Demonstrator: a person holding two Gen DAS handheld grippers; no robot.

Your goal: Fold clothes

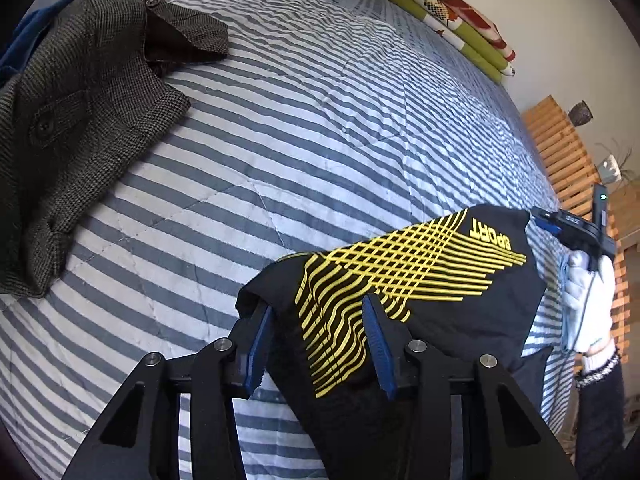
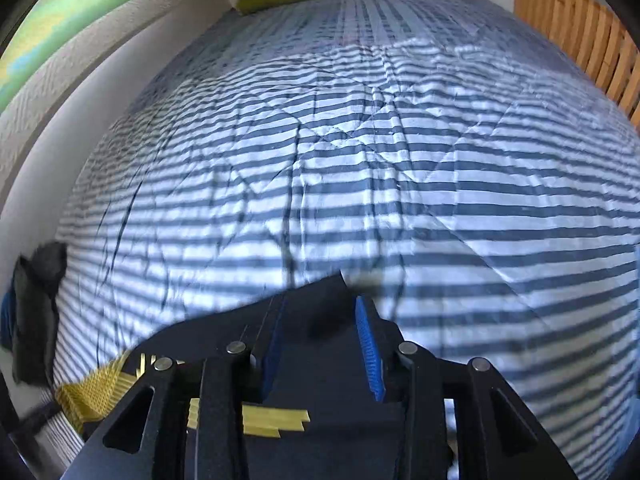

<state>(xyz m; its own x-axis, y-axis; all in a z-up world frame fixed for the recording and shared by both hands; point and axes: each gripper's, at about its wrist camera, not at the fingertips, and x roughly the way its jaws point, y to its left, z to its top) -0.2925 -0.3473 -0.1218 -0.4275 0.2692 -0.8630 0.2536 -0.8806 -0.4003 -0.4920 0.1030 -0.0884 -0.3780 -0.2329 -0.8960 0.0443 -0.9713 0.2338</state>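
A black sport shirt (image 1: 440, 292) with yellow line print and the word SPORT hangs stretched over the striped quilt (image 1: 300, 120). My left gripper (image 1: 316, 308) is shut on one bunched edge, and the cloth drapes over its left finger. My right gripper (image 1: 576, 232), held by a white-gloved hand (image 1: 588, 300), grips the far corner of the shirt. In the right wrist view the black shirt (image 2: 320, 360) fills the space between the blue pads (image 2: 370, 352) of my right gripper (image 2: 320, 304), with a corner poking up past the tips.
A grey-brown tweed jacket (image 1: 80, 100) lies at the bed's left over a blue garment (image 1: 24, 36); it shows as a dark heap (image 2: 36, 312). A folded green, red and white blanket (image 1: 440, 12) sits at the head. A wooden slatted rack (image 1: 560, 152) stands right of the bed.
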